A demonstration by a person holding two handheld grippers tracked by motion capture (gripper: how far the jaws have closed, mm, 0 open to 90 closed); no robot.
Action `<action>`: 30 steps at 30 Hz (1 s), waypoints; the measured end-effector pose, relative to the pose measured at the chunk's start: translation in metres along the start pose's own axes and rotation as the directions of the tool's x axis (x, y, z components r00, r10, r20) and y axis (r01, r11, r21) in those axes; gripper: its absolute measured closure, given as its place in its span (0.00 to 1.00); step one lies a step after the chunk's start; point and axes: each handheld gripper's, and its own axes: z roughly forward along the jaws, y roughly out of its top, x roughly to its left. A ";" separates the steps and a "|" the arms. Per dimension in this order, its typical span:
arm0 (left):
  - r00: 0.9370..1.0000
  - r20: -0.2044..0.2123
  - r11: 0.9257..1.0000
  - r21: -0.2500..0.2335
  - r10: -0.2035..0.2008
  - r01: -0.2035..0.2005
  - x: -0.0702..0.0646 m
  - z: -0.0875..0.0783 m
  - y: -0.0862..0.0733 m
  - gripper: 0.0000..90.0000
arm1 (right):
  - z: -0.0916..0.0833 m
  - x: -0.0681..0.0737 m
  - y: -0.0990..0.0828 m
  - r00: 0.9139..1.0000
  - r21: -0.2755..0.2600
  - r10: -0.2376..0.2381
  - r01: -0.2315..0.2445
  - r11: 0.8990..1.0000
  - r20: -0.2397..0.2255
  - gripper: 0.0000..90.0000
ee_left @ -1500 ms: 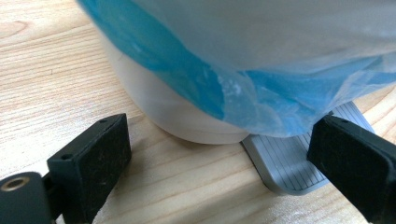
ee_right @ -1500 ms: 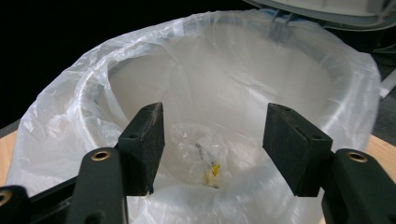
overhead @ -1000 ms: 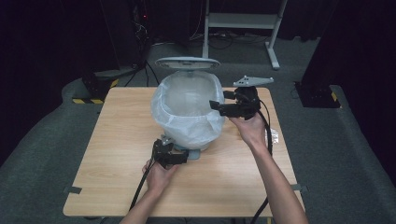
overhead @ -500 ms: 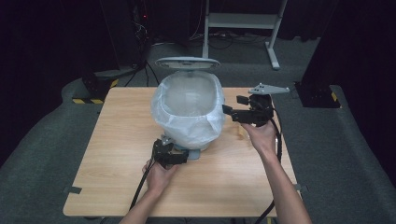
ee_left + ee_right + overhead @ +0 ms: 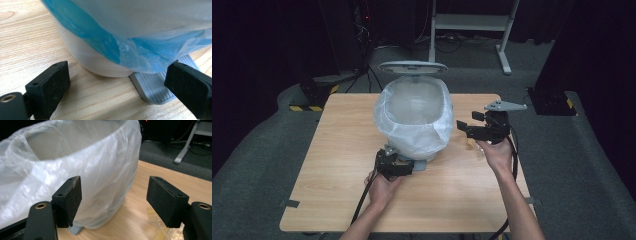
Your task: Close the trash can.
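Wooden table: lidded bin lined with plastic bag (lid up).

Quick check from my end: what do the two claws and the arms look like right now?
Both claws are black. The left claw trails a black cable; the right claw carries a grey three-cornered plate on top and a black cable too. Their pads are flat, black and scuffed, with brass-coloured screw holes behind. The forearms are bare, no sleeves.

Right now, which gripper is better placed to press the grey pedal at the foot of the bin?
Left. The left gripper sits low at the bin's base, open, with the pedal between its jaws. The right gripper hovers higher, beside the bag.
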 end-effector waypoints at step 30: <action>1.000 0.000 1.000 0.000 0.000 0.000 0.000 0.000 0.000 0.07 | 0.012 -0.040 -0.070 0.986 0.077 0.070 -0.083 0.994 0.151 0.32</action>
